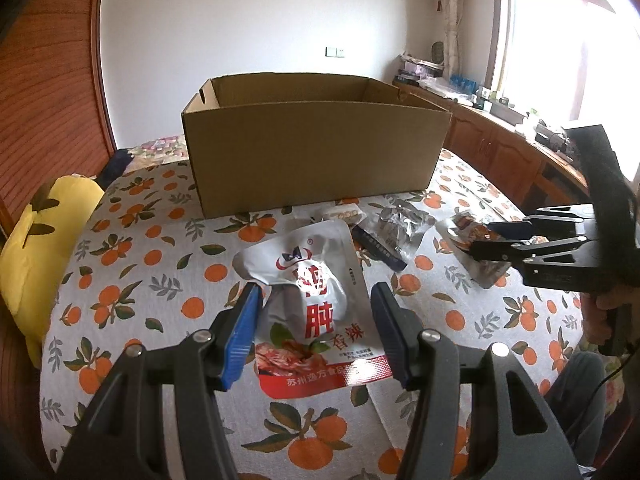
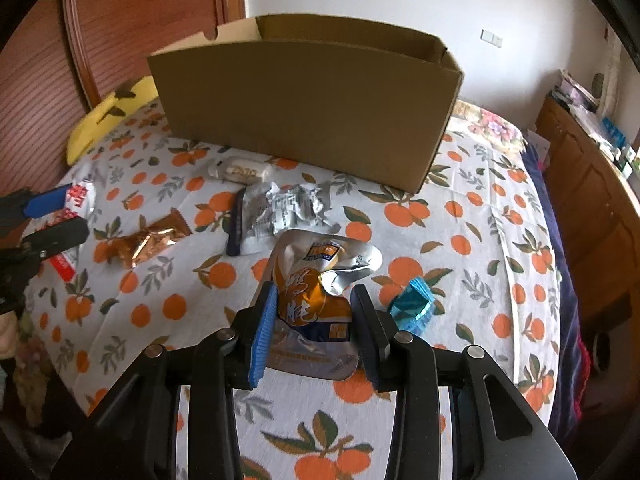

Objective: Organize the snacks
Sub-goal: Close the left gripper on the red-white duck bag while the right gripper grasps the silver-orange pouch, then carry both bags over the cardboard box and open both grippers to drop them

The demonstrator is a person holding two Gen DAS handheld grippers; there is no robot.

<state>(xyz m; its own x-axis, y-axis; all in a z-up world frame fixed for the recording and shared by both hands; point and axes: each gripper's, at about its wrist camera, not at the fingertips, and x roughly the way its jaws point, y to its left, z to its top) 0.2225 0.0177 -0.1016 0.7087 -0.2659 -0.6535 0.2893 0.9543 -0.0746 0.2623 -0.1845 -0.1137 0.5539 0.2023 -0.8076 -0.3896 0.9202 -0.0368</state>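
Observation:
A white and red snack pouch (image 1: 312, 248) sits between the pads of my left gripper (image 1: 316, 292), which is shut on it, so the pouch bulges in the middle. My right gripper (image 2: 315, 290) is shut on an orange and silver pouch (image 2: 320, 256), whose crumpled top sticks out past the fingertips. An open cardboard box (image 1: 312, 152) stands behind both, on the orange-print cloth (image 1: 160, 272). In the left wrist view the right gripper (image 1: 482, 236) comes in from the right with its pouch (image 1: 460, 228). The right wrist view shows the left gripper (image 2: 78, 210) at the far left.
Loose snacks lie before the box (image 2: 304, 112): a crumpled silver packet (image 2: 280, 212), a bronze wrapper (image 2: 148, 244), a small white packet (image 2: 244, 170) and a shiny blue packet (image 2: 412, 308). A yellow pillow (image 1: 40, 248) lies left, and wooden cabinets (image 2: 592, 200) stand right.

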